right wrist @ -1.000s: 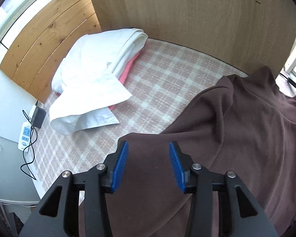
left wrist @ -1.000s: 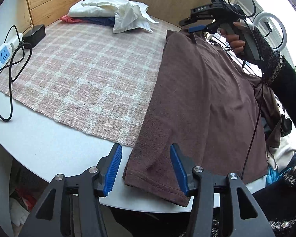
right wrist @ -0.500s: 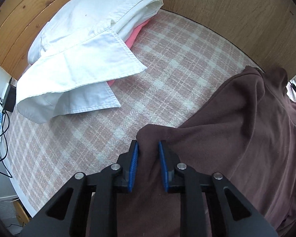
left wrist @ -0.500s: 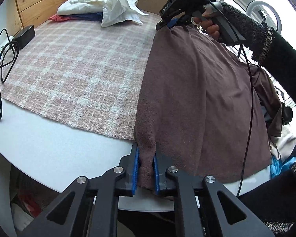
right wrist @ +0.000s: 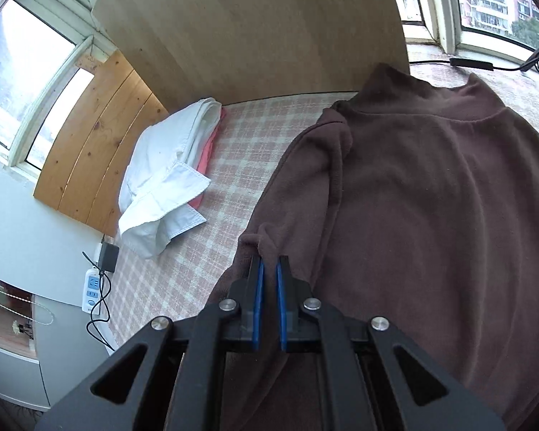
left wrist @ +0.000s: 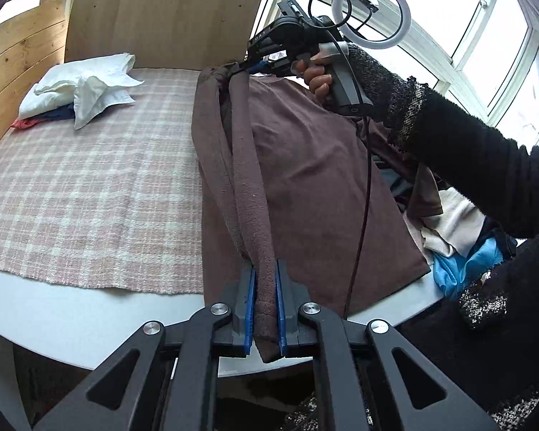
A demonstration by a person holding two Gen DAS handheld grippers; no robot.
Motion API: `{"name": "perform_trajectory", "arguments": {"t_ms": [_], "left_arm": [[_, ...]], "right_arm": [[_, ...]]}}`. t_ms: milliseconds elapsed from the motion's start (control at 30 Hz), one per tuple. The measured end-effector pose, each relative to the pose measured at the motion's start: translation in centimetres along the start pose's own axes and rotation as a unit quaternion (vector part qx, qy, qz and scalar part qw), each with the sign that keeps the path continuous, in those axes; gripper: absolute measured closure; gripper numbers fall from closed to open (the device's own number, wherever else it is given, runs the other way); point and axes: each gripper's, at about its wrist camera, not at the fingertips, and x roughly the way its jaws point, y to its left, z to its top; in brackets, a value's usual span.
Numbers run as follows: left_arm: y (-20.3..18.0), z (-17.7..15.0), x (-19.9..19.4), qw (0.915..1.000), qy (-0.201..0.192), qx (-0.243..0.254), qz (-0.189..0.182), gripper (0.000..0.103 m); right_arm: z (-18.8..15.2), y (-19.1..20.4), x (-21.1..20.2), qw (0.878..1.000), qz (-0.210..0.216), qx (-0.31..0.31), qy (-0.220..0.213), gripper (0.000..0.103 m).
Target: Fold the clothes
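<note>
A brown fleece top (left wrist: 316, 179) lies on the table, partly over a pink plaid cloth (left wrist: 90, 186). My left gripper (left wrist: 265, 280) is shut on the top's left hem edge near the table's front. My right gripper (right wrist: 268, 276) is shut on the same left edge up by the shoulder; from the left wrist view it shows as the right gripper (left wrist: 255, 66) held by a hand in a black sleeve. The gripped left edge is raised off the table as a taut fold (left wrist: 248, 165) between the two grippers. The collar (right wrist: 449, 104) points away.
A stack of folded clothes with a white shirt (left wrist: 82, 86) on top sits at the far left of the plaid cloth. A power strip (right wrist: 93, 287) and adapter lie left. Loose clothes (left wrist: 456, 237) pile at the right. A ring light (left wrist: 372, 14) stands behind.
Both grippers went from open to shut on the brown top's left edge, then lifted it off the table, so the edge now hangs as a raised fold.
</note>
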Motion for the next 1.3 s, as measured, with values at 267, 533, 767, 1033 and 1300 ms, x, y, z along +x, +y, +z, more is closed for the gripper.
{"name": "perform_trajectory", "arguments": {"t_ms": [267, 533, 767, 1033, 1300], "left_arm": [[-3.5, -1.2, 1.5, 0.9946, 0.063, 0.024, -0.079, 0.090], [3.7, -1.5, 0.7, 0.9968, 0.056, -0.047, 0.030, 0.082], [5.3, -3.1, 2.5, 0.9951, 0.088, 0.006, 0.044, 0.073], [4.6, -3.7, 3.9, 0.9921, 0.101, 0.069, 0.030, 0.075], [4.1, -3.3, 4.5, 0.9918, 0.093, 0.083, 0.028, 0.075]], "right_arm": [[-2.0, -7.5, -0.6, 0.994, -0.098, 0.033, 0.032, 0.083], [-2.3, -5.6, -2.1, 1.000, -0.017, 0.011, 0.024, 0.075], [-2.9, -2.7, 1.4, 0.997, -0.006, -0.001, 0.082, 0.069], [-3.5, -3.4, 2.7, 0.995, -0.011, 0.034, 0.098, 0.069], [-3.5, -3.2, 2.3, 0.995, -0.016, 0.034, 0.092, 0.069]]}}
